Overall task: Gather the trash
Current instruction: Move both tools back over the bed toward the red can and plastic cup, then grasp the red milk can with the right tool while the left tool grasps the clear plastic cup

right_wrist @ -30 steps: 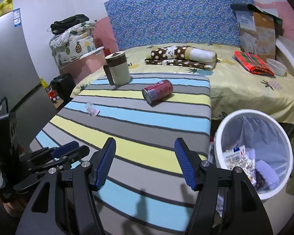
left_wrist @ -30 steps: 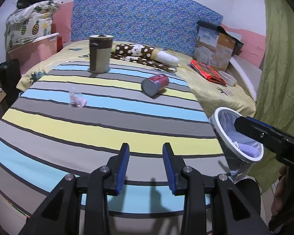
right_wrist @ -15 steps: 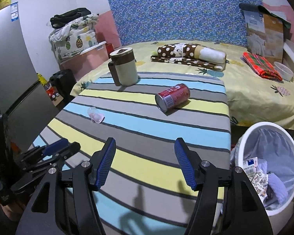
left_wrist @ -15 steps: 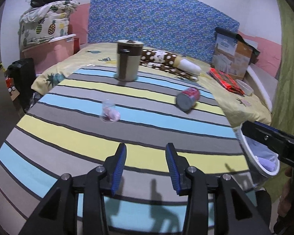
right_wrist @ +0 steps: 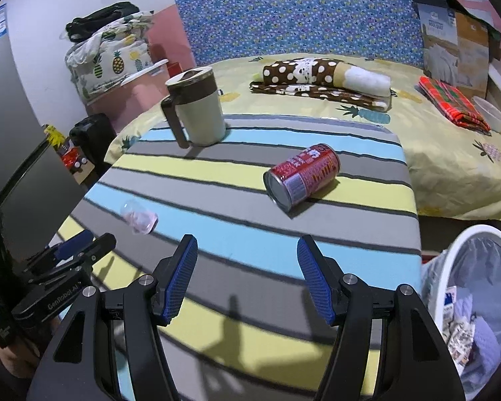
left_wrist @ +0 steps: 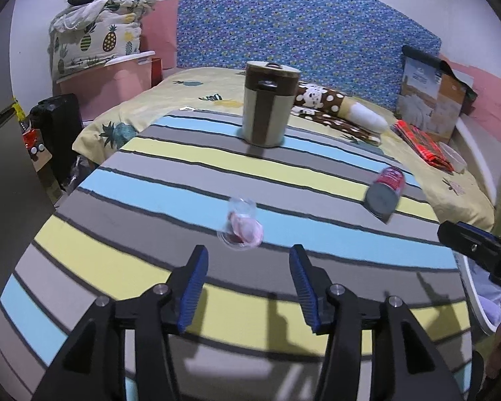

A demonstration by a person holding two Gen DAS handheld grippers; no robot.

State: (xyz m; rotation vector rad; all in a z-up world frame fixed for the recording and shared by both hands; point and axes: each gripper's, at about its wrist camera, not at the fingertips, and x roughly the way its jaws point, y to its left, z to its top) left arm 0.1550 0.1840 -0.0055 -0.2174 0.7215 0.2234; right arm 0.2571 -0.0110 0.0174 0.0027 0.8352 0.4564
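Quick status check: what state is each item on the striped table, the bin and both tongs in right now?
Red drink can: on its side.
Small clear plastic cup: tipped over.
Lidded beige-and-brown mug: upright.
White bin: partly filled.
Left tongs: empty, jaws opening.
Right tongs: open, empty.

Both views are evenly and fairly brightly lit from above, with a slightly cool cast. The tongs throw soft dark shadows forward onto the striped desk in the lower middle of each frame, and the mug and the red can cast short shadows toward the lower edge. Fisheye distortion bends the desk stripes and the blue headboard into arcs, and black vignetting fills the corners. In the left wrist view the small clear cup and the can are smeared by motion blur. The right wrist view is sharper, softening only toward its edges.
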